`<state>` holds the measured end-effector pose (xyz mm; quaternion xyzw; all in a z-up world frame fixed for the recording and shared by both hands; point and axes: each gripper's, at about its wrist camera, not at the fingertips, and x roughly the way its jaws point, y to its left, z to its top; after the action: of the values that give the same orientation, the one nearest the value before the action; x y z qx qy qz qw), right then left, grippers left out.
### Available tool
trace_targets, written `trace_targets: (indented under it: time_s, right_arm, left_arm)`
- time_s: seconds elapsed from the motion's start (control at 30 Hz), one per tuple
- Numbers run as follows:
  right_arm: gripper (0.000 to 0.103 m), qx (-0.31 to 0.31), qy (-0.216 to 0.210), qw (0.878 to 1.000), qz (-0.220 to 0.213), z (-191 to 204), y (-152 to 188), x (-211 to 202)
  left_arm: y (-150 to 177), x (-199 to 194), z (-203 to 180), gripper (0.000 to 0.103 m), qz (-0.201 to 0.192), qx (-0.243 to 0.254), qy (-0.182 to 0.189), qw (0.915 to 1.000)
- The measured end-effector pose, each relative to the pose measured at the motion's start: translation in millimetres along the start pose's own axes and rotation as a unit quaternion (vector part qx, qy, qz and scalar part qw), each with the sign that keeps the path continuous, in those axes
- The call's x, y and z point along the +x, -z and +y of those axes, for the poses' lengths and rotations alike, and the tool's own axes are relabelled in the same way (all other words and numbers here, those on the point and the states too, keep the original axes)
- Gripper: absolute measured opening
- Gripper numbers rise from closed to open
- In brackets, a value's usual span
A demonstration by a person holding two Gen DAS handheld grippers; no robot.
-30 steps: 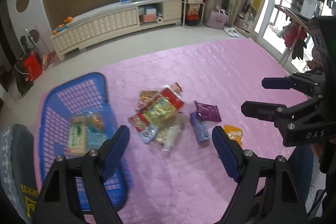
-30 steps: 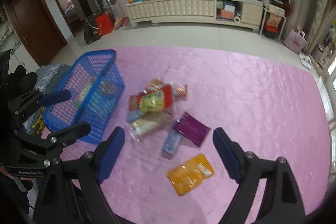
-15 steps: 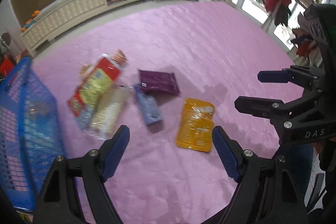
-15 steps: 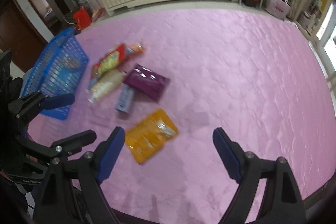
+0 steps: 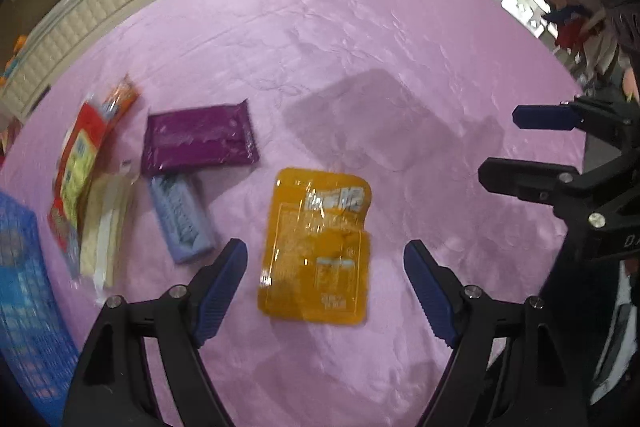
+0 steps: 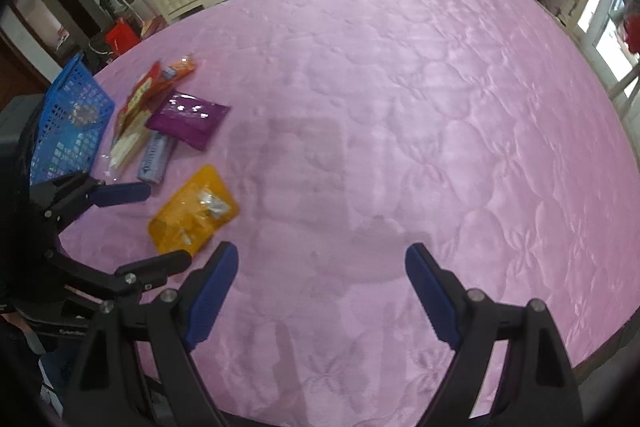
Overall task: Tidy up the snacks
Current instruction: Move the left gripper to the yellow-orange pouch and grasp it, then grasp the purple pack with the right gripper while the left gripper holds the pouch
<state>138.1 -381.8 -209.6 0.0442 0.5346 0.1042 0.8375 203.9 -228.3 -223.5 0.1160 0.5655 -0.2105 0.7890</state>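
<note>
My left gripper (image 5: 325,263) hangs with its jaws spread wide and nothing between them but air; the yellow packet (image 5: 318,247) lies flat on the pink quilted mat (image 5: 360,47) right under the gap, closer to the left-hand jaw than to the right-hand one. Ahead of the left-hand jaw and off to its side I see the pale purple pack (image 5: 180,217), with the dark purple packet (image 5: 198,141) lying past it, their edges just beside each other. Further out on that side the red and yellow bag (image 5: 86,151) overlaps a clear cream-coloured pack (image 5: 104,231), and the blue basket (image 5: 24,291) sits at the far edge of the view, beyond the snacks.

My right gripper (image 6: 322,267) is also released, jaws wide apart, holding nothing, over bare mat. From its camera the whole group of snacks lies off the left-hand jaw, the yellow packet nearest to it, the basket furthest out. The left gripper shows in that view too, its two fingers flanking the near end of the yellow packet; whether they touch it I cannot tell.
</note>
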Motion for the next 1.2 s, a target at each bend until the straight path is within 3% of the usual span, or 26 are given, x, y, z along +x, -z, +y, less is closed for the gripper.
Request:
trace_targets:
  time_s: [0.2, 0.33, 0.4, 0.43, 0.47, 0.57, 0.7, 0.8, 0.83, 0.9, 1.07, 1.2]
  right_arm:
    - [0.088, 0.002, -0.001, 1.0, 0.009, -7.5, 2.4, 9.7]
    - [0.088, 0.003, -0.003, 1.0, 0.013, -10.3, 3.7, 16.5]
    - [0.088, 0.005, -0.006, 1.0, 0.014, -11.8, 3.6, 19.8]
    - [0.088, 0.006, -0.007, 1.0, 0.015, -11.3, 3.3, 21.4]
    - [0.088, 0.008, -0.009, 1.0, 0.017, -10.8, 3.1, 23.4]
    - [0.088, 0.015, -0.018, 1.0, 0.02, -7.6, 3.1, 27.2]
    - [0.088, 0.009, -0.022, 0.999, 0.021, -0.9, 3.6, 26.1]
    - [0.089, 0.005, -0.022, 1.0, 0.021, 4.3, 3.8, 23.3]
    - [0.089, 0.004, -0.022, 1.0, 0.02, 5.6, 3.7, 21.5]
    - [0.089, 0.002, -0.021, 1.0, 0.019, 9.1, 2.5, 18.7]
    - [0.089, -0.009, -0.01, 1.0, 0.015, 18.4, -2.5, 13.4]
    - [0.089, -0.029, -0.009, 1.0, 0.009, 30.8, -12.3, 9.7]
  left_arm:
    - [-15.5, 21.6, -7.8, 0.079, 0.025, 0.023, -0.006, 0.9994]
    - [-19.5, 28.4, -6.9, 0.079, 0.032, 0.019, 0.012, 0.9992]
    - [-20.7, 29.1, -11.3, 0.075, 0.034, 0.036, 0.006, 0.9988]
    - [-20.2, 29.0, -16.3, 0.071, 0.036, 0.052, -0.001, 0.998]
    - [-18.6, 30.4, -16.8, 0.06, 0.037, 0.055, 0.003, 0.9978]
    - [-17.3, 25.8, -16.7, 0.042, 0.042, 0.047, 0.01, 0.998]
    - [-13.1, 21.1, -16.7, 0.035, 0.04, 0.042, 0.006, 0.9983]
    - [-14.2, 19.4, -16.1, 0.023, 0.034, 0.025, -0.002, 0.9991]
    - [-13.3, 18.1, -13.9, 0.009, 0.033, 0.017, -0.003, 0.9993]
    - [-11.8, 17.2, -7.1, 0.009, 0.032, -0.005, 0.011, 0.9994]
    - [-0.7, 8.3, -8.8, 0.009, 0.013, -0.01, 0.016, 0.9997]
    - [6.7, -20.1, 5.0, 0.009, -0.016, -0.031, 0.006, 0.9994]
